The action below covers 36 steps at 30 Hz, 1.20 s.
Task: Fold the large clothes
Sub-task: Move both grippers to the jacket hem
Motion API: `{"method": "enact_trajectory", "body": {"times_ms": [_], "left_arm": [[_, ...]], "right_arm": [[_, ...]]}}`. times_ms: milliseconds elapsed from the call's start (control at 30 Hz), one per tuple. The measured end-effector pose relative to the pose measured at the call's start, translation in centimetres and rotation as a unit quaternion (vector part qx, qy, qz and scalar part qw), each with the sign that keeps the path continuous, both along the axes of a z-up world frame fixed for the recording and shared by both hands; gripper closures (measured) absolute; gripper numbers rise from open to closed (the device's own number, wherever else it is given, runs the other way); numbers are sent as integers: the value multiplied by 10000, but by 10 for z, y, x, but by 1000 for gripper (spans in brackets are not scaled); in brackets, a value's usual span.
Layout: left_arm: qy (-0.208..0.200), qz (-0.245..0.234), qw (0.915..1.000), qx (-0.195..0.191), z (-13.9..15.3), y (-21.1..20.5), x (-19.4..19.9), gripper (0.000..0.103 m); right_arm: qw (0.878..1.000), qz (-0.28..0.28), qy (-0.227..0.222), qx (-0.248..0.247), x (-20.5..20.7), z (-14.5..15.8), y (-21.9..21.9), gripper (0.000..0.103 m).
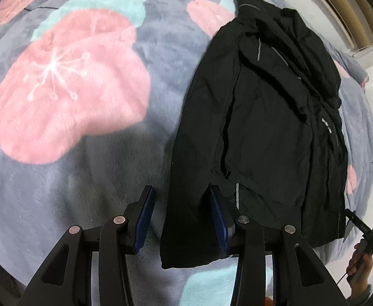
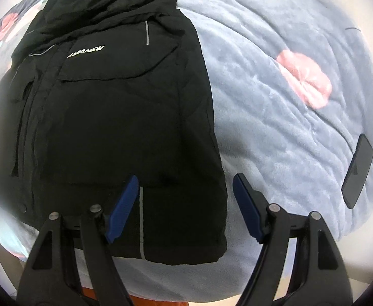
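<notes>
A black hooded jacket (image 1: 262, 127) lies front up on a grey plush blanket (image 1: 84, 178) printed with pink flowers. It has white lettering on the chest and grey reflective strips. My left gripper (image 1: 181, 191) points down over the jacket's lower left corner. Its blue pads (image 1: 218, 219) stand apart, with the hem edge between them and not pinched. In the right wrist view the jacket (image 2: 110, 114) fills the left half. My right gripper (image 2: 185, 178) hangs open and wide over the lower right corner of the hem, one pad above the cloth and the other above the blanket (image 2: 275, 127).
A dark phone (image 2: 358, 170) lies on the blanket to the right of the jacket. In the left wrist view a hand (image 1: 359, 262) holds the other gripper's body, green light on, at the bed's near right edge. Pale floor shows beyond the bed, upper right.
</notes>
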State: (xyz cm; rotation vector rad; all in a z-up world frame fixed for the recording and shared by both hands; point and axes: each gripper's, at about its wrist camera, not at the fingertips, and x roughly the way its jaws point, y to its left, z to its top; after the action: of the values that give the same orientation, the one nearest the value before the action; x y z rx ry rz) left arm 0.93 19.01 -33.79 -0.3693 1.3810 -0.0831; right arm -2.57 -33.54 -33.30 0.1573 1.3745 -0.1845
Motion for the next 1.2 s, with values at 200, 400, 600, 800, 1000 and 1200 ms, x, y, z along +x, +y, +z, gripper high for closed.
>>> {"method": "enact_trajectory", "body": {"times_ms": [200,400,600,800,1000,1200], "left_arm": [[130,-182,9996,143,-3,-8,2,58],[211,-302,9988,319,-6,-16,5,56],[247,-384,9979,453,-6,-23,8,55],[182,-388,9979,484,6,-18,6,55],[284,-297,9991,134,2,-6,3,55],[369,-429,9984,52,-8,-16,0,53]], "right_arm": [[9999,-126,90,23,-5,-12,-12,29],[9996,-241,123,89,-10,-17,-19,29],[9994,-279,155,163,-12,-24,-25,28],[9977,-387,189,528,-20,-31,-37,28],[9875,-606,269,1430,-29,-43,-59,28],[9873,-268,449,1502,-31,-44,-53,28]]}}
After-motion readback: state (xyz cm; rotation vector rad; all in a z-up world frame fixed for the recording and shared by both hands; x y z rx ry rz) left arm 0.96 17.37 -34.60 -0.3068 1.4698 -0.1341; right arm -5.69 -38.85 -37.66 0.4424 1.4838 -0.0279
